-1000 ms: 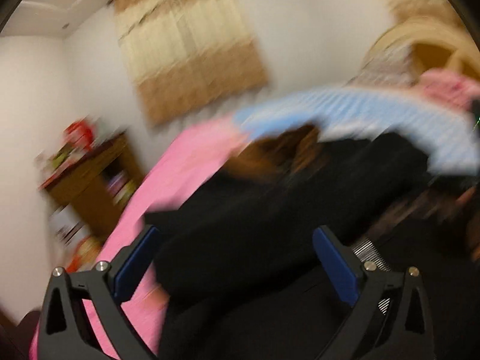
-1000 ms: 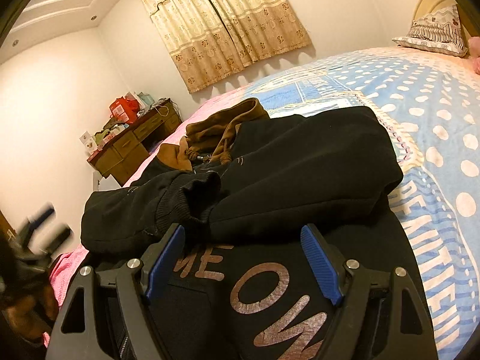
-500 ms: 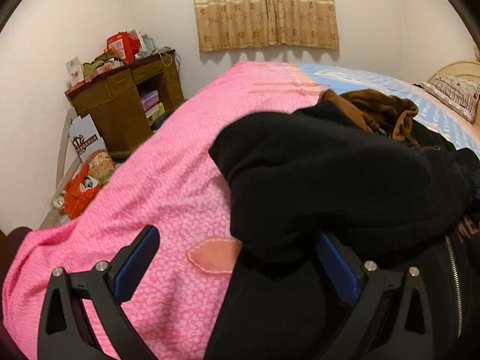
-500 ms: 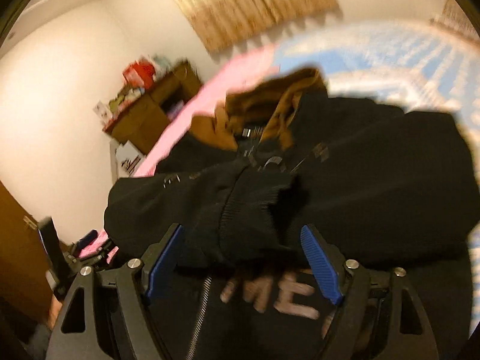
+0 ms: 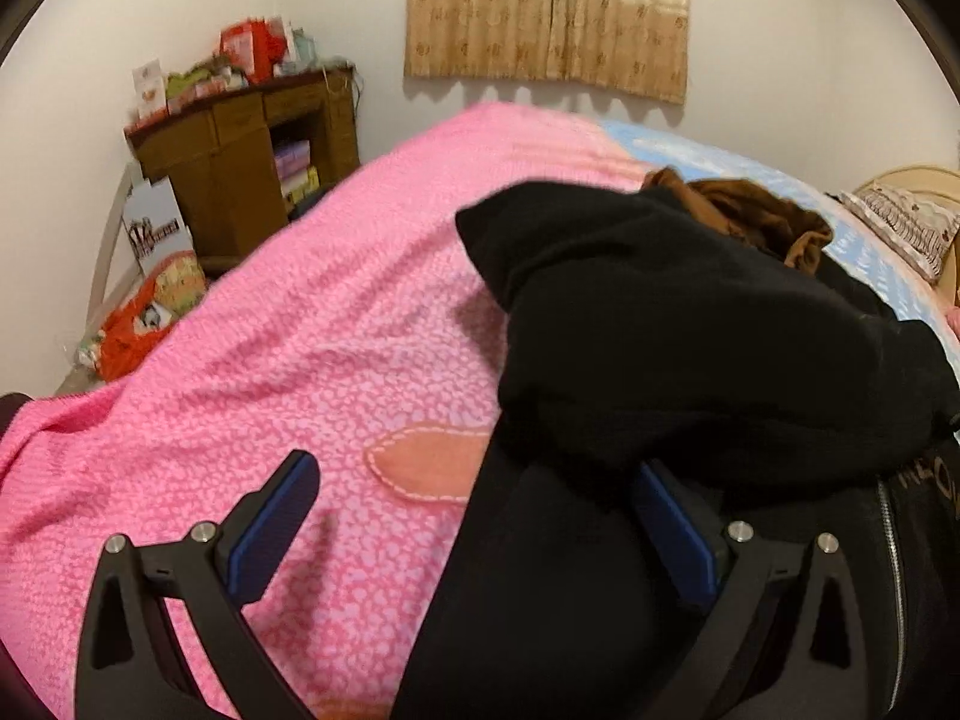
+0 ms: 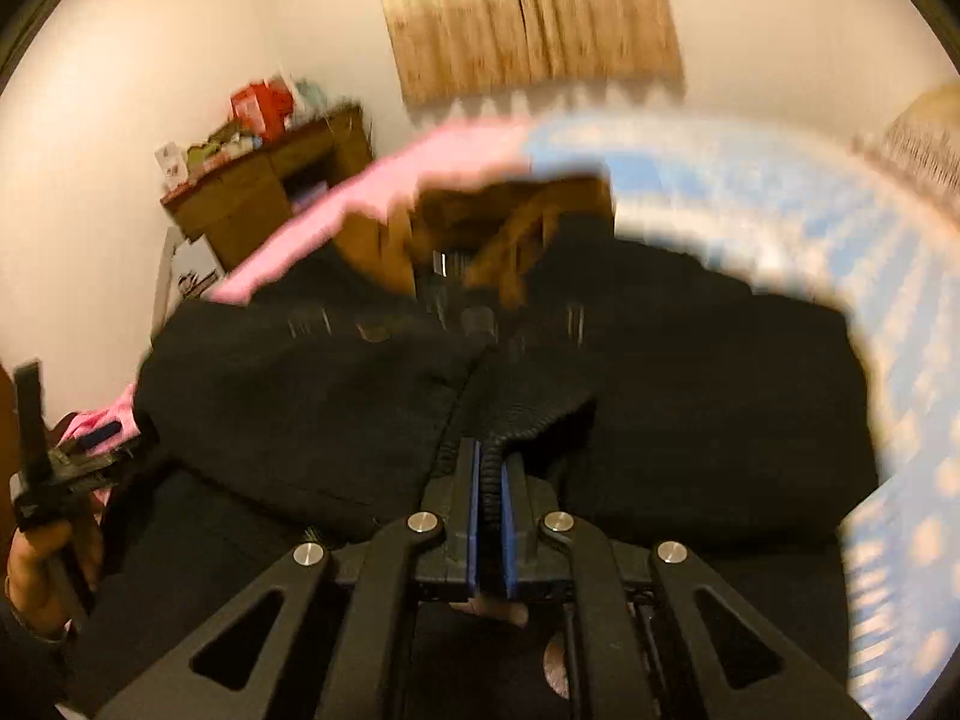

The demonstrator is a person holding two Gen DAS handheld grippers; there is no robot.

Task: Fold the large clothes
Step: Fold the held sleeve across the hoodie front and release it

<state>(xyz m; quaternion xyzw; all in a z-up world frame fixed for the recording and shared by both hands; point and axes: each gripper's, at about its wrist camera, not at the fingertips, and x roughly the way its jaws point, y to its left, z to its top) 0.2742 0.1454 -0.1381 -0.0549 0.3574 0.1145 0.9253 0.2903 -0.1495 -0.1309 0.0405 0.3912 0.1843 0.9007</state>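
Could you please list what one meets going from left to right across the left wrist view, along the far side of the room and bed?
Wooden desk → curtain → brown garment → pillow.

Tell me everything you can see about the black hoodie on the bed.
The black hoodie is thick, soft knit with a zipper, partly hidden lettering and a brown-lined hood. It lies bunched on the pink blanket, sleeves folded across its front. The right gripper is shut on a ribbed cuff; the open left gripper straddles its edge.
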